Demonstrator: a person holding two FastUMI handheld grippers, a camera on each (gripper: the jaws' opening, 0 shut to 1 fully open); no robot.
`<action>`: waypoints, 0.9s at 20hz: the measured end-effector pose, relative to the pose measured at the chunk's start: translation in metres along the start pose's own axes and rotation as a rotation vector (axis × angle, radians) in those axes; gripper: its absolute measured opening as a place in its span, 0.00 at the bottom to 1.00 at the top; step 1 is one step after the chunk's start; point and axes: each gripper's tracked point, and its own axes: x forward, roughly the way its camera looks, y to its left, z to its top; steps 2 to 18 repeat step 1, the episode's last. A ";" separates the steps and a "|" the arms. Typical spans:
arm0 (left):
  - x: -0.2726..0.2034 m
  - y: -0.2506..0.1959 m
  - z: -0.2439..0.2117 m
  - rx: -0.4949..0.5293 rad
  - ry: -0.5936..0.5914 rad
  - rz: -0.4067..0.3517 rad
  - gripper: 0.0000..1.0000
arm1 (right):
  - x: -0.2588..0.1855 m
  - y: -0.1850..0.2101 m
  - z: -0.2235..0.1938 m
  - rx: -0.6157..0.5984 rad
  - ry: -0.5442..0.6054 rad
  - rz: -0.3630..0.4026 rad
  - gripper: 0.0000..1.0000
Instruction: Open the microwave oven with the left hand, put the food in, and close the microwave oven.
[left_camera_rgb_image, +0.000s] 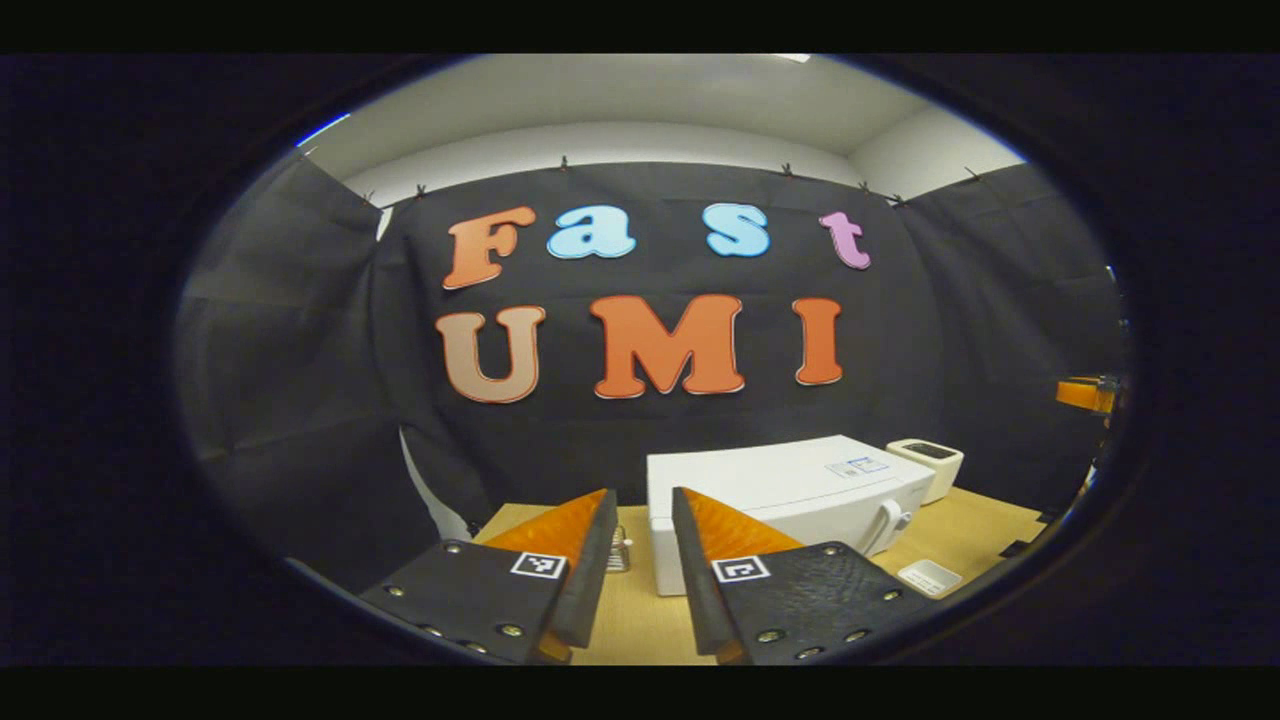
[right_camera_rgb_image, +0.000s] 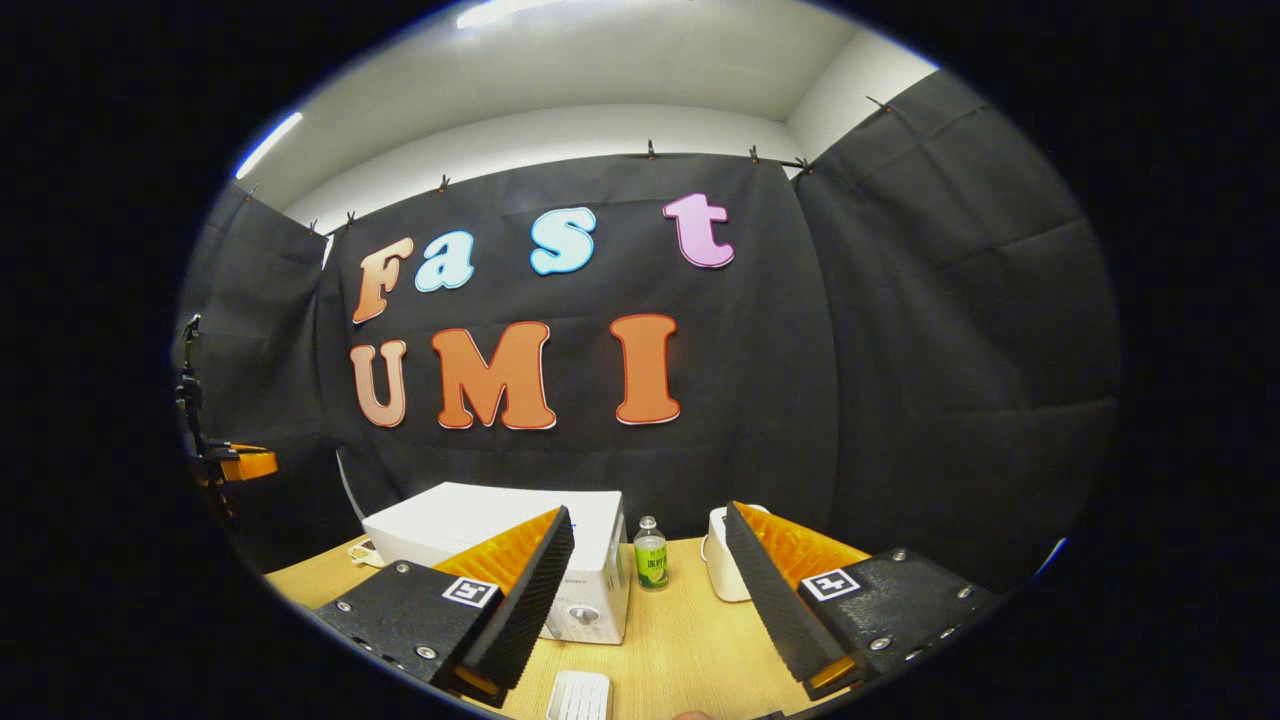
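Microwave (left_camera_rgb_image: 790, 500) sits shut on wooden table (left_camera_rgb_image: 990, 515); left gripper (left_camera_rgb_image: 645, 520) narrowly parted, right gripper (right_camera_rgb_image: 650, 545) spread.

A recording booth, not a real kitchen. Black cloth (right_camera_rgb_image: 900, 350) is clipped up w/ white walls above. A wooden table (right_camera_rgb_image: 680, 640) w/ a microwave (right_camera_rgb_image: 500, 525) is just ahead of the gripper.

The white, smooth-cased boxy microwave oven (left_camera_rgb_image: 790, 490) looks faintly glossy. It sits on a pale matt wood-grain tabletop (right_camera_rgb_image: 680, 640). A small clear glossy bottle (right_camera_rgb_image: 650, 553) carries a green paper-like label. The booth's black cloth wall (right_camera_rgb_image: 950, 350) hangs matt and creased.
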 end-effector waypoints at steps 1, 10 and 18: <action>-0.007 0.011 0.006 -0.012 -0.010 0.017 0.59 | 0.000 0.004 0.007 -0.004 -0.005 0.002 1.00; -0.007 0.011 0.006 -0.012 -0.010 0.017 0.59 | 0.000 0.004 0.007 -0.004 -0.005 0.002 1.00; -0.007 0.011 0.006 -0.012 -0.010 0.017 0.59 | 0.000 0.004 0.007 -0.004 -0.005 0.002 1.00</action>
